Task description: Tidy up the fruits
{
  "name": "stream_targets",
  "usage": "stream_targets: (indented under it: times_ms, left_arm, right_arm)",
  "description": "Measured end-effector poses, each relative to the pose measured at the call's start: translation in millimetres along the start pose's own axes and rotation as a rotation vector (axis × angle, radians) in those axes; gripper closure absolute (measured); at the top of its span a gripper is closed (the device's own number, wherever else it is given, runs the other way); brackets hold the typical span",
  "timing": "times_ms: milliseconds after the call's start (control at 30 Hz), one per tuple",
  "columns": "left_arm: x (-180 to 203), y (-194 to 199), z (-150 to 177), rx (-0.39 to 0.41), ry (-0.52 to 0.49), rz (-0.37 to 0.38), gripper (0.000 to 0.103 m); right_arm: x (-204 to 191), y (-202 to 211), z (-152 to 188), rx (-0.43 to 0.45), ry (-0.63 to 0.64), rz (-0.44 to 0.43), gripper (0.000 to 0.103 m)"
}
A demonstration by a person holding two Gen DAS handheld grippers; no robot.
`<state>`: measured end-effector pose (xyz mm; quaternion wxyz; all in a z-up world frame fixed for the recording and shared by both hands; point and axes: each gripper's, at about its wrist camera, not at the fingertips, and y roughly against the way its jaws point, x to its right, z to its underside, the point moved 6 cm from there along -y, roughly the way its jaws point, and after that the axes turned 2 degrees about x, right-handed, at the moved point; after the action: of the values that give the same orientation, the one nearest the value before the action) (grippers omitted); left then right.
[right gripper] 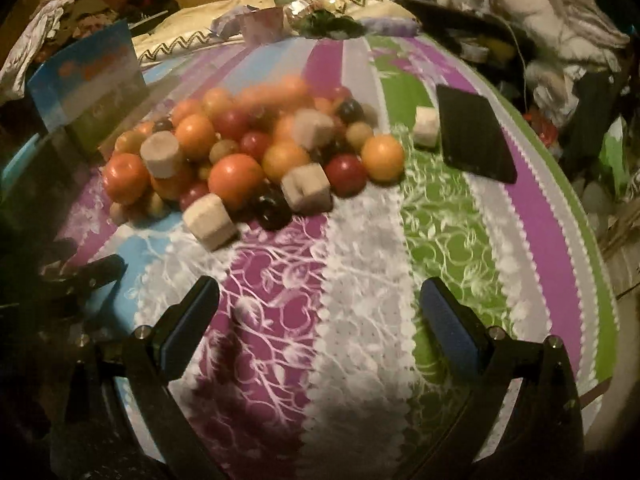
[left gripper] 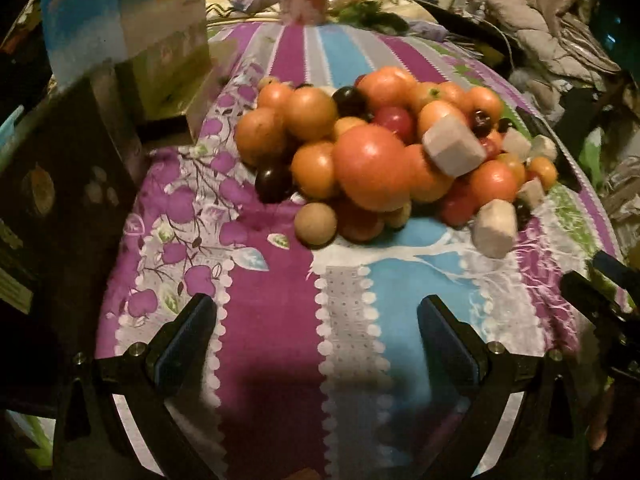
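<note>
A pile of fruit lies on a striped purple, blue and green bedsheet: orange and red round fruits, dark plums, small tan balls and pale cut chunks. A large orange fruit sits at its front. The pile also shows in the right wrist view, up and left. My left gripper is open and empty, short of the pile. My right gripper is open and empty over the sheet, right of the pile. Its black tip shows in the left wrist view.
An open cardboard box with a blue printed flap stands at the left of the pile, also in the right wrist view. A black phone-like slab lies on the sheet right of the pile. Pillows and clutter crowd the far edge.
</note>
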<state>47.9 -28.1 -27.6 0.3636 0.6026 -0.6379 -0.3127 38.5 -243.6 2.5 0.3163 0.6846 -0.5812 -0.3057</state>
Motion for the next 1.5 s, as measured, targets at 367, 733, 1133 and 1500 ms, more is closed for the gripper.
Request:
stream_targets:
  times_ms: [367, 733, 1133, 1500]
  left_arm:
    - [1.3, -10.7, 2.0, 0.053, 0.027, -0.049, 0.0]
    - [5.2, -6.0, 0.5, 0.06, 0.017, -0.061, 0.0]
    - [37.6, 94.1, -36.4, 0.25, -0.082, -0.09, 0.0]
    - [46.4, 164.9, -65.7, 0.319, -0.069, -0.103, 0.0]
  right_arm:
    - [19.0, 29.0, 10.0, 0.054, -0.06, -0.057, 0.002]
    - [31.2, 48.8, 7.7, 0.118, -0.069, -0.095, 0.002]
    - [26.3, 87.9, -4.2, 0.2, -0.039, -0.059, 0.002]
    - [2.1, 158.5, -45.2, 0.374, 0.027, 0.031, 0.0]
